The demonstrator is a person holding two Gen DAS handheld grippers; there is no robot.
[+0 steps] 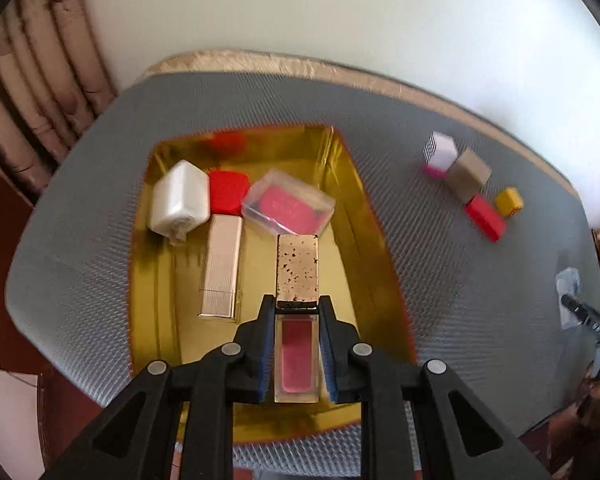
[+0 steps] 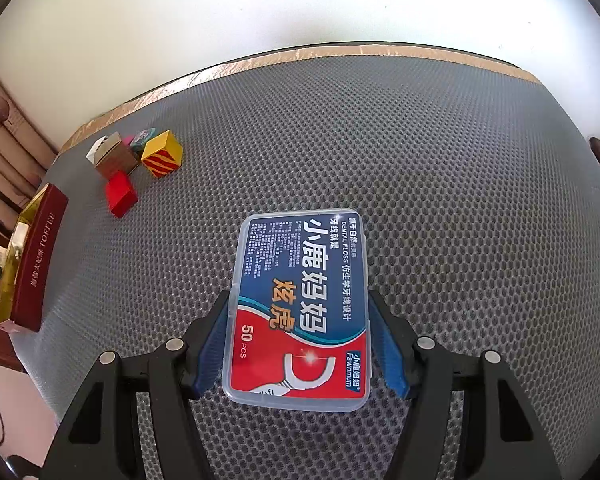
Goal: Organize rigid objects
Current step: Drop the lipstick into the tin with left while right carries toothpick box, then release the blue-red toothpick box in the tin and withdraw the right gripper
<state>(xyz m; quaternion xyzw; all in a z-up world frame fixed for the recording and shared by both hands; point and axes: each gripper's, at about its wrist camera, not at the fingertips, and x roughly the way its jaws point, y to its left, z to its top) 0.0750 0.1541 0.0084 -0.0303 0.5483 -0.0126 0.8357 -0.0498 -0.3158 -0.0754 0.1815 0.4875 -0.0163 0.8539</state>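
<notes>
Left wrist: gold tray (image 1: 352,184) holds white bottle (image 1: 180,198), ribbed case (image 1: 222,266).

close downward wrist views, shared blocks (image 1: 472,184)

The left gripper (image 1: 297,312) points toward twelve o'clock with its jaws clamped on a lip gloss tube (image 1: 297,320), while the right gripper (image 2: 300,316), also aimed at twelve o'clock, straddles a floss box (image 2: 300,308), jaws parted.
</notes>
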